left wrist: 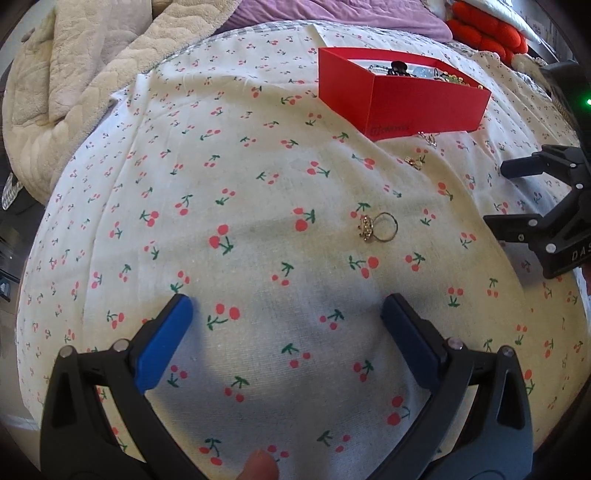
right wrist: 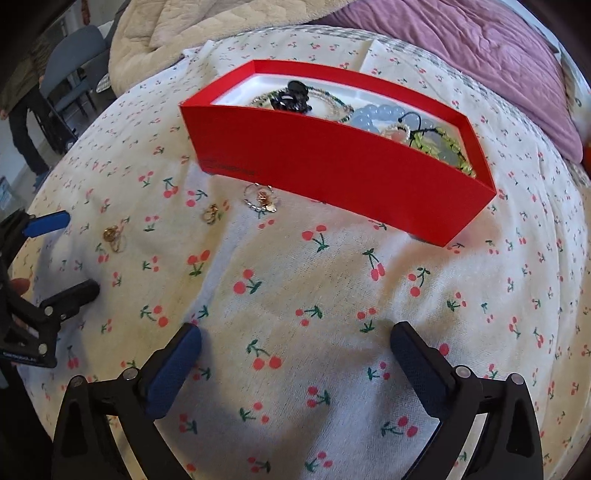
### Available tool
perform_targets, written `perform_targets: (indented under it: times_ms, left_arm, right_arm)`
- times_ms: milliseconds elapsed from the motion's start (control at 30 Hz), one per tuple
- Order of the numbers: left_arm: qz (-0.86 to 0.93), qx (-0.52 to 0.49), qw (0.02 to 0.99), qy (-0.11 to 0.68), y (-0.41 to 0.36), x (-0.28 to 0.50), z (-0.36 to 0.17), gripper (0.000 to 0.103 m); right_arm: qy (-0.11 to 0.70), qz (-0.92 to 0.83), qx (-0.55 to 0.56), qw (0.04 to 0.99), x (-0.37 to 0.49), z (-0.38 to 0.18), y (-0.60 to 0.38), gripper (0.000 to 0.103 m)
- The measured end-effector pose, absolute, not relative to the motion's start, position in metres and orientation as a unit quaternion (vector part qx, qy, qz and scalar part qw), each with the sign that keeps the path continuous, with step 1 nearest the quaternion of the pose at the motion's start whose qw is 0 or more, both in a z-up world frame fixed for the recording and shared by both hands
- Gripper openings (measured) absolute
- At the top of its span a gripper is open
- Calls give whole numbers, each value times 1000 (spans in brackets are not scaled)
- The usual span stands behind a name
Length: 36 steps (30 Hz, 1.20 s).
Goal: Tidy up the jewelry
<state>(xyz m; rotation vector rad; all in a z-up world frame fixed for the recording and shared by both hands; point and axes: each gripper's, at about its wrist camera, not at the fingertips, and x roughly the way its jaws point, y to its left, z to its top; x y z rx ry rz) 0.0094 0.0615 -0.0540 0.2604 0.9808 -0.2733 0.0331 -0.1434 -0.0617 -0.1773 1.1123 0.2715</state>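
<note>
Covering the whole work area is a white cloth printed with red cherries, laid over a bed and showing creases and a raised fold near the middle of the right wrist view. Behind it lie a cream quilted blanket and a purple quilt; a red knitted item sits at the far corner in the left wrist view. A grey chair and a standing person's legs show at the left edge of the right wrist view. The red box stands on the cloth, open-topped with a white lining, and already contains a black hair clip, pale blue beads and green beaded strands. Loose on the cloth: a gold ring with a stone cluster, lying on its side ahead of the left gripper; a second small gold piece nearer the box; and a beaded chain with charms just beside the box's front wall. The left gripper is spread wide, blue pads well apart, nothing between them — it sits above bare cloth short of the ring. The right gripper is likewise fully spread and empty, above the cloth in front of the box.
</note>
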Motion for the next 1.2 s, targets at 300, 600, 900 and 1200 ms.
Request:
perform_targets:
  times_ms: [300, 600, 900, 1200]
  left_arm:
    - [-168, 126, 856, 473, 54, 17, -45, 100]
    - [-240, 121, 843, 465, 27, 19, -36, 60]
    - [-258, 106, 836, 473, 19, 31, -39, 26]
    - [-262, 97, 834, 476, 21, 33, -38, 24]
  right_arm:
    - [517, 131, -62, 844, 49, -56, -144, 103]
    - [492, 165, -2, 854, 72, -44, -152, 77]
    - [490, 184, 0, 852, 86, -45, -135, 54]
    - [491, 197, -26, 848, 90, -46, -125, 27]
